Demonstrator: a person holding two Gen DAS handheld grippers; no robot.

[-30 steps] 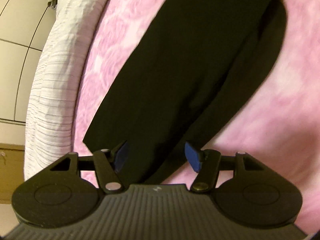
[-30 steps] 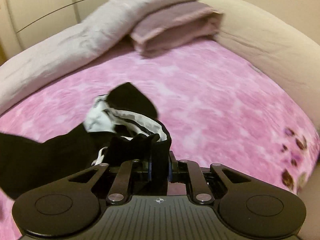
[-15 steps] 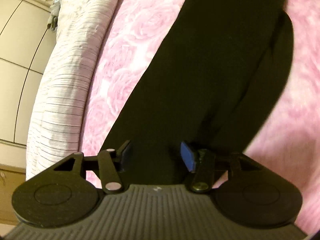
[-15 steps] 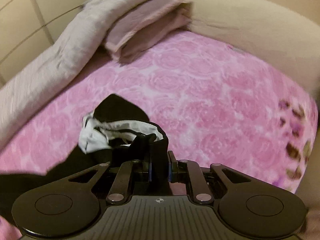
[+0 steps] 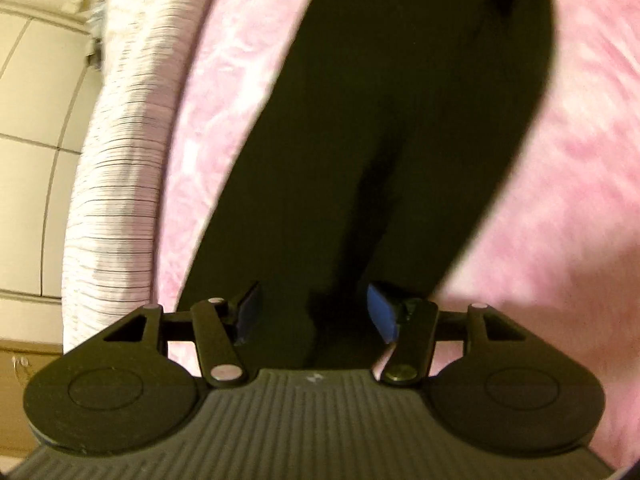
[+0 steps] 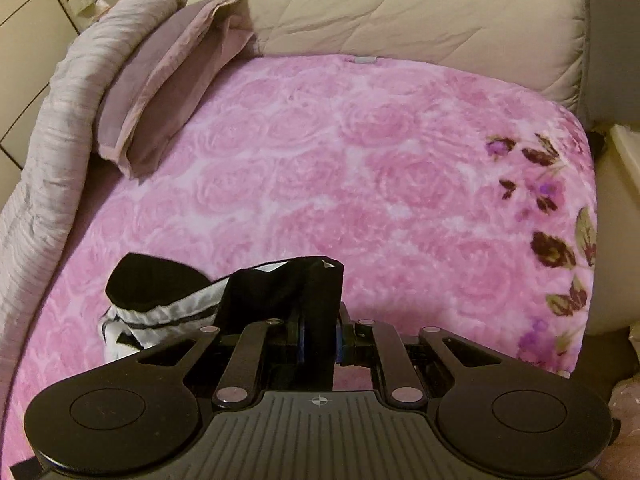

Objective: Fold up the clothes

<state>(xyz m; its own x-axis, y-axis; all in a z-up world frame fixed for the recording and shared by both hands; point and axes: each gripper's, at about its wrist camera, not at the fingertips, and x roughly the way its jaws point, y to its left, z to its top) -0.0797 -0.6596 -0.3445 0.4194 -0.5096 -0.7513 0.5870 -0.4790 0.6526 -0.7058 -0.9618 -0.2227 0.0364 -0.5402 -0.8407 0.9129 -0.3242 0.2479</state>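
Observation:
A black pair of trousers (image 5: 400, 128) stretches lengthwise over the pink rose-patterned blanket (image 5: 572, 184) in the left wrist view. My left gripper (image 5: 314, 314) is open, its blue pads either side of the near end of the black cloth without pinching it. In the right wrist view my right gripper (image 6: 319, 338) is shut on the trousers' waistband (image 6: 288, 292), lifted a little above the blanket (image 6: 360, 168). White pocket lining (image 6: 168, 314) shows at the waist to the left of the gripper.
A striped grey quilt (image 5: 116, 184) runs along the left side of the bed, also visible as the quilt (image 6: 52, 140) in the right view. A folded mauve pillow (image 6: 168, 80) and a beige padded headboard (image 6: 420, 12) lie at the far end. Cream cabinet doors (image 5: 28, 140) stand beyond.
My left gripper has slid along the trousers so the black cloth fills the space between its open fingers. The right gripper, still holding the waistband, swung right, and the waist now looks flatter.

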